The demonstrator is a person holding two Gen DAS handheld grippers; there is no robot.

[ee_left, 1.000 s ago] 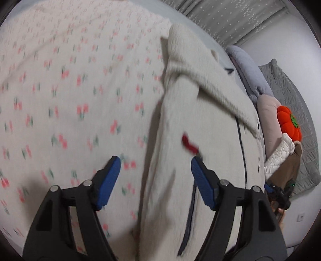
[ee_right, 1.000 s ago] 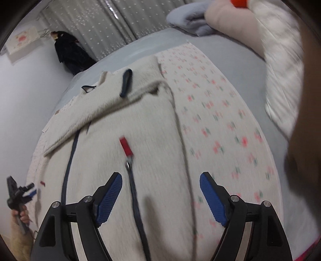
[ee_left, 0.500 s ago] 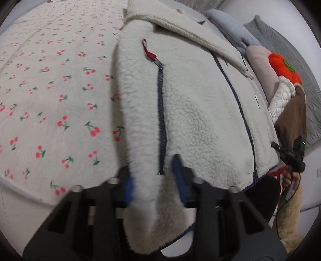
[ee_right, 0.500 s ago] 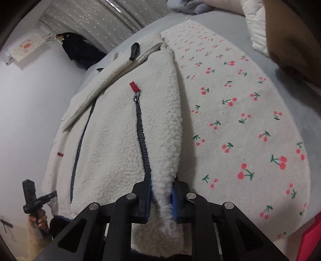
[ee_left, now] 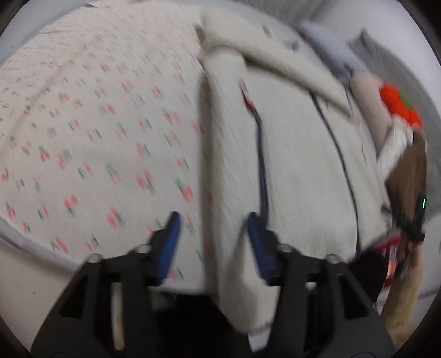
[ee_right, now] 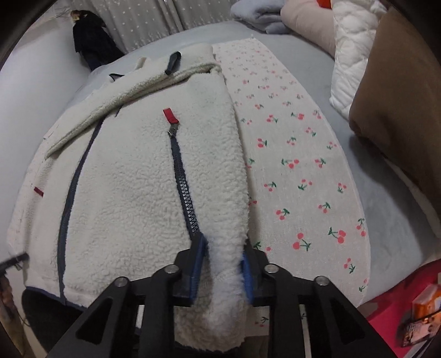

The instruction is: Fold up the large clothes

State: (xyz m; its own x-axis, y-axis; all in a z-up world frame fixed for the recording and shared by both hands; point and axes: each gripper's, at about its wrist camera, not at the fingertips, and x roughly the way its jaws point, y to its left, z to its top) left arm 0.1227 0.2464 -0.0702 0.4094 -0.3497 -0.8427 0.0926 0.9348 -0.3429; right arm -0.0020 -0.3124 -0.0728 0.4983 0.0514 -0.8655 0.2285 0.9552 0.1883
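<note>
A cream fleece jacket (ee_right: 129,176) with navy zips and a red zip tab (ee_right: 168,114) lies on a cherry-print sheet (ee_right: 303,176) on a bed. My right gripper (ee_right: 224,254) is shut on the jacket's folded side edge near the hem. In the blurred left wrist view the jacket (ee_left: 297,165) lies ahead. My left gripper (ee_left: 212,234) is open, its blue pads either side of the jacket's folded edge, which hangs loose between them.
Pillows (ee_right: 306,24), a white quilted cushion (ee_right: 350,63) and a brown cushion (ee_right: 397,104) line the bed's right side. A dark garment (ee_right: 91,44) hangs by the curtain. An orange plush (ee_left: 397,104) sits among the pillows. A red item (ee_right: 399,311) is at lower right.
My left gripper has opened and let go of the jacket edge, and its view is swinging. My right gripper stays shut on the jacket edge.
</note>
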